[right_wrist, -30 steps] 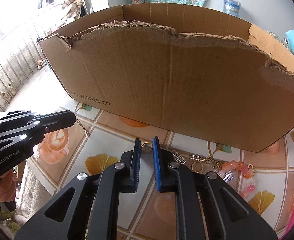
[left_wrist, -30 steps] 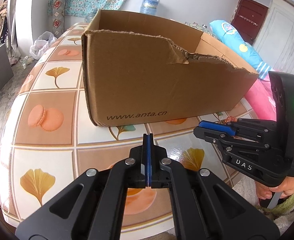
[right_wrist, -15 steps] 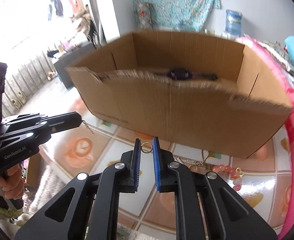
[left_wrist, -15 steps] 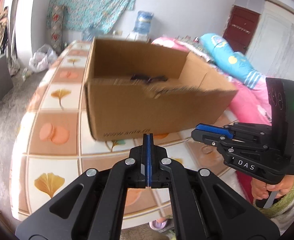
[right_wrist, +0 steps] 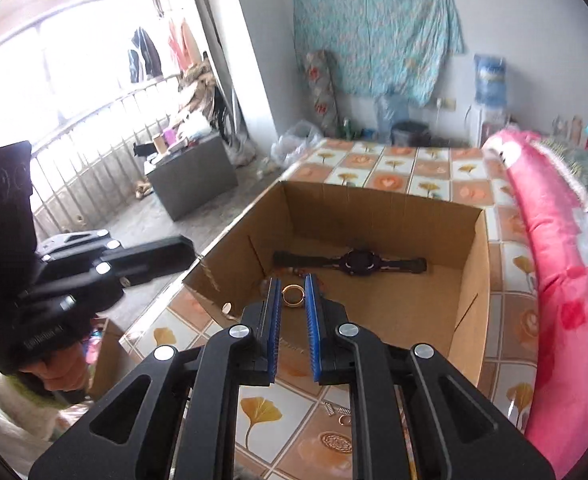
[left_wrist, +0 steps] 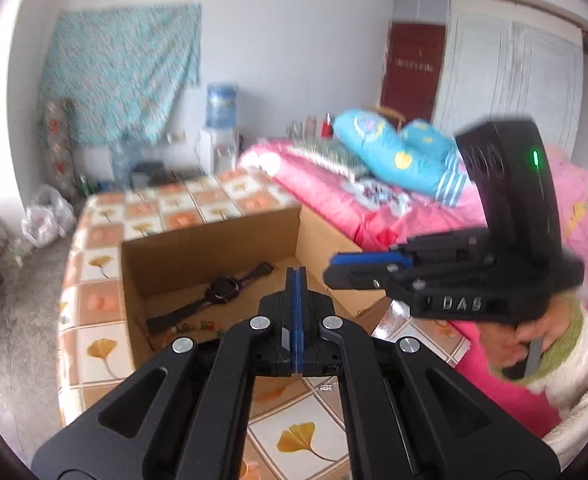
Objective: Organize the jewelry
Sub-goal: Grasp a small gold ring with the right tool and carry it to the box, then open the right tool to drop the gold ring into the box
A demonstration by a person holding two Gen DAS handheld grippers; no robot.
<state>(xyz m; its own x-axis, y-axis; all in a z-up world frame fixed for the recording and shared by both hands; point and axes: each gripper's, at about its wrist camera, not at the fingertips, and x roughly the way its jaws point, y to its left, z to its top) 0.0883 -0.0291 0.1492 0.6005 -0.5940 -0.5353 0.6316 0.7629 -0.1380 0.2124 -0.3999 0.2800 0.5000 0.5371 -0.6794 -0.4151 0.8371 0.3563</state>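
Observation:
My right gripper [right_wrist: 292, 282] is shut on a small gold ring [right_wrist: 293, 295], held just over the near wall of the open cardboard box [right_wrist: 470, 280]. My left gripper [left_wrist: 296, 276] is shut, its blue pads pressed together. In the right wrist view a thin gold chain [right_wrist: 210, 276] dangles from the left gripper's tip [right_wrist: 188, 250] beside the box's left corner. Inside the box lie a black wristwatch [right_wrist: 358, 261] and a few small beads [left_wrist: 198, 325]. The right gripper [left_wrist: 334, 269] hovers over the box's right side.
The box stands on a table with a tiled ginkgo-pattern cloth [right_wrist: 394, 164]. Small springs and a ring [right_wrist: 336, 412] lie loose on the cloth in front of the box. Pink bedding [right_wrist: 554, 260] lies along the right. A person's hand [left_wrist: 530, 340] grips the right gripper's handle.
Both grippers have risen from table level to above the box rim, carrying the ring and the chain. The box's inside with the watch has come into view.

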